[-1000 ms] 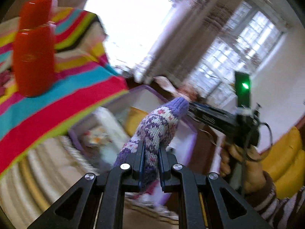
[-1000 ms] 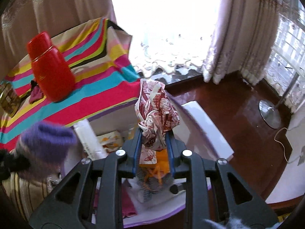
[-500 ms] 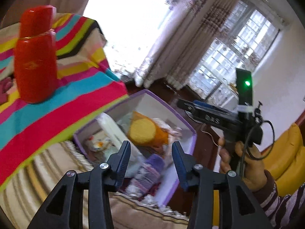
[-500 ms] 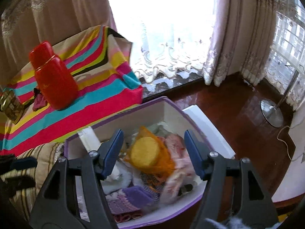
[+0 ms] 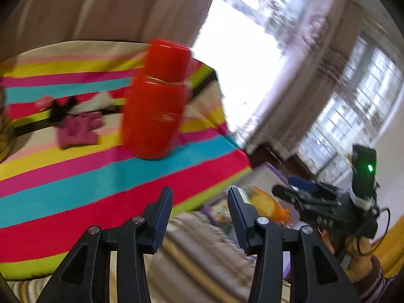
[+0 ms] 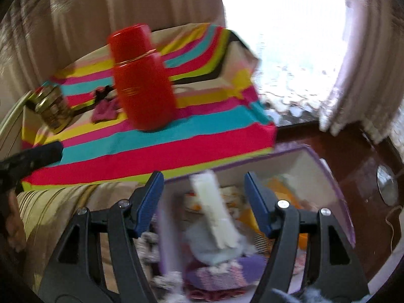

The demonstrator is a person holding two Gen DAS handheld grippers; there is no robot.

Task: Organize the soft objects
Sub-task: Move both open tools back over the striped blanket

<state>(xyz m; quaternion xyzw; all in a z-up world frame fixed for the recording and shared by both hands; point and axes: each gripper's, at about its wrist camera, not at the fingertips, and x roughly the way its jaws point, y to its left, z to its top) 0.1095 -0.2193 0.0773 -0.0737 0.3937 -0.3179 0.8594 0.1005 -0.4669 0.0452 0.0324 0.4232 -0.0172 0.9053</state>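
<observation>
My left gripper [image 5: 200, 208] is open and empty, above the edge of the striped tablecloth [image 5: 75, 176]. My right gripper [image 6: 203, 197] is open and empty, over the purple-rimmed box [image 6: 328, 166] of soft things: a white cloth [image 6: 217, 207], a purple knitted glove [image 6: 227, 275] and orange items [image 6: 280, 186]. A magenta cloth [image 5: 75, 128] with a black piece [image 5: 60, 108] lies on the tablecloth left of the red flask [image 5: 156, 101]; the cloth also shows in the right wrist view [image 6: 104, 109]. The box shows partly in the left wrist view [image 5: 265, 171].
The red flask [image 6: 141, 80] stands on the striped table. A gold tin [image 6: 51, 109] sits at the table's left. The right gripper's body [image 5: 328, 209] is at right in the left wrist view. A striped cushion [image 6: 50, 202], curtains, wooden floor [image 6: 353, 151].
Both grippers opened and let the purple glove and the patterned cloth fall into the box. Since then both have swung left and up toward the striped table; the views are blurred with motion.
</observation>
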